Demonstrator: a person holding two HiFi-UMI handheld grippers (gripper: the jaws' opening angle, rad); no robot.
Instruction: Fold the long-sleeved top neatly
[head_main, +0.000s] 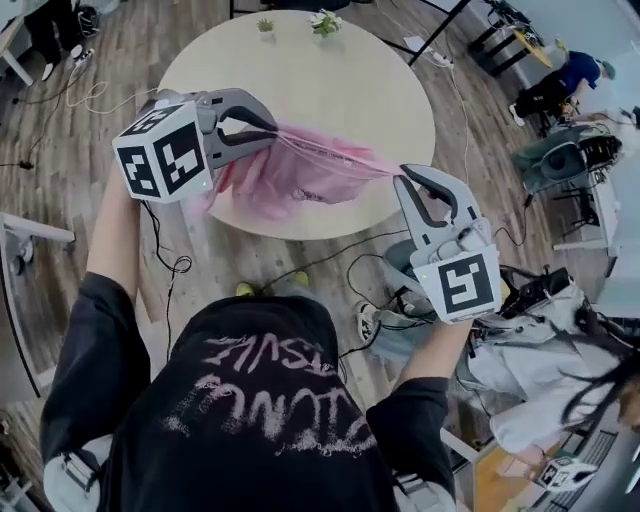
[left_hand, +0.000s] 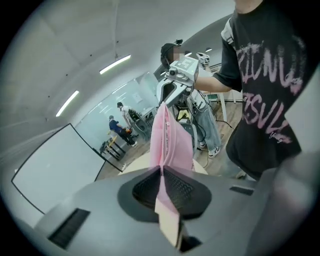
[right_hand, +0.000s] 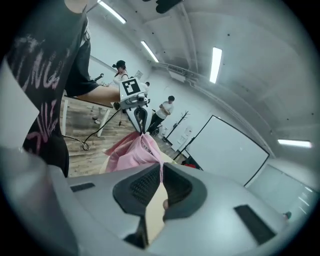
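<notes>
Open-plan lab: whiteboard (right_hand: 225, 150), ceiling strip lights (right_hand: 216, 64), floor cables (head_main: 318, 266).

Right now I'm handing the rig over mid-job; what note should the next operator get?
Left gripper: jaws shut on the pink top.
Right gripper: jaws shut on the same top; one edge runs taut between the two.
Top: held up, the rest hanging bunched over the near side of the round table.
Done: picked up by one edge; no fold visible.
To do: lay it flat, fold sleeves and body.
</notes>
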